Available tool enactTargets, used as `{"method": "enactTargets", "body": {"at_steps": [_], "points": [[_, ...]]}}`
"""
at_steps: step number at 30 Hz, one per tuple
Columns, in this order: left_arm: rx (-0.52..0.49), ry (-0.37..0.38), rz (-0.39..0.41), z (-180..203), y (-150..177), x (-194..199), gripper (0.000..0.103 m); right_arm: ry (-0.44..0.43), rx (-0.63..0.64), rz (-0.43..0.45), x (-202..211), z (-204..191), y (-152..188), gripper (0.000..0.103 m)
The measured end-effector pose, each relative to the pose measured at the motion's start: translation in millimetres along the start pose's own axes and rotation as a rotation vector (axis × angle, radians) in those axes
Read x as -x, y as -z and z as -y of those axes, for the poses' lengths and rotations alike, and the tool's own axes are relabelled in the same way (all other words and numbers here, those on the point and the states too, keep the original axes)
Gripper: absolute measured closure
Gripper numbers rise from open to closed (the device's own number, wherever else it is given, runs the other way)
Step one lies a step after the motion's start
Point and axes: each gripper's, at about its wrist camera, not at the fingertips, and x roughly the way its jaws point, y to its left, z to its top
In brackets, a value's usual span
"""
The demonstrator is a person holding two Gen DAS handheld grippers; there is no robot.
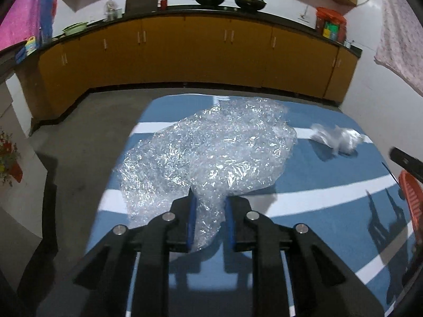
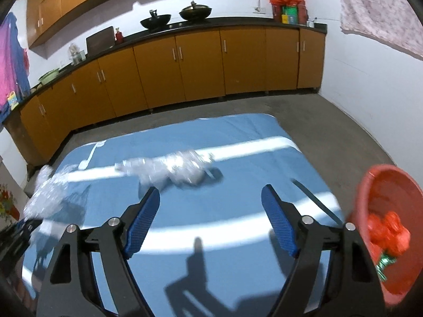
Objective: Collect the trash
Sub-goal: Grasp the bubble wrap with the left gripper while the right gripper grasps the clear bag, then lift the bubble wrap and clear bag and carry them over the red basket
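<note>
Two claws busy: left gripper (image 1: 210,208) clamped on bubble wrap sheet (image 1: 211,153), bulk trailing ahead of its tips over blue cloth (image 1: 317,179). Right gripper (image 2: 210,211) spread wide, empty; crumpled clear plastic (image 2: 177,169), blurred, probably just beyond its fingers. Red bin (image 2: 370,185) right of that claw. Risk: thin pinch on wrap edge may slip; trailing sheet could drag cloth.

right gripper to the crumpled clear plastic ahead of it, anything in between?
Nothing: in the right wrist view only bare blue cloth lies between the open right gripper and the crumpled clear plastic.
</note>
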Motion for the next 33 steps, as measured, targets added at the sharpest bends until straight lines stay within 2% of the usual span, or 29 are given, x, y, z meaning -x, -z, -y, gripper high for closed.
{"method": "enactTargets", "body": {"at_steps": [3,5,9,11,14,15,19,28,33], "points": [[0.029,-0.007,0.012,-7.2,-6.9,-1.8,0.084,0.026,-0.019,-0.011,-29.9,-7.6,-17.4,0.033],[0.045,-0.01,0.019,-11.9,-10.9,-3.0,0.083,0.04,-0.035,-0.024,-45.7,-8.3,-24.5,0.034],[0.066,-0.012,0.025,-17.1,-17.1,-7.5,0.083,0.031,-0.074,-0.103,-77.8,-4.5,-29.2,0.034],[0.067,-0.011,0.021,-15.7,-18.7,-11.0,0.083,0.01,-0.086,-0.138,-86.0,-1.0,-25.3,0.04],[0.06,-0.009,0.013,-11.0,-16.9,-13.1,0.083,-0.05,-0.066,-0.165,-86.0,-2.3,-19.6,0.064],[0.058,-0.009,0.012,-9.7,-16.9,-13.5,0.083,-0.056,-0.031,-0.163,-82.5,-6.4,-18.5,0.076],[0.054,0.002,0.014,-4.2,-16.7,-10.1,0.083,-0.043,0.045,-0.142,-64.6,-14.8,-13.5,0.092],[0.016,0.034,0.043,15.3,-12.0,21.8,0.083,0.03,0.045,-0.07,5.2,26.6,0.3,0.093],[-0.013,0.086,0.054,40.7,-2.4,47.2,0.083,0.091,0.044,-0.018,65.0,61.5,16.0,0.094]]}}
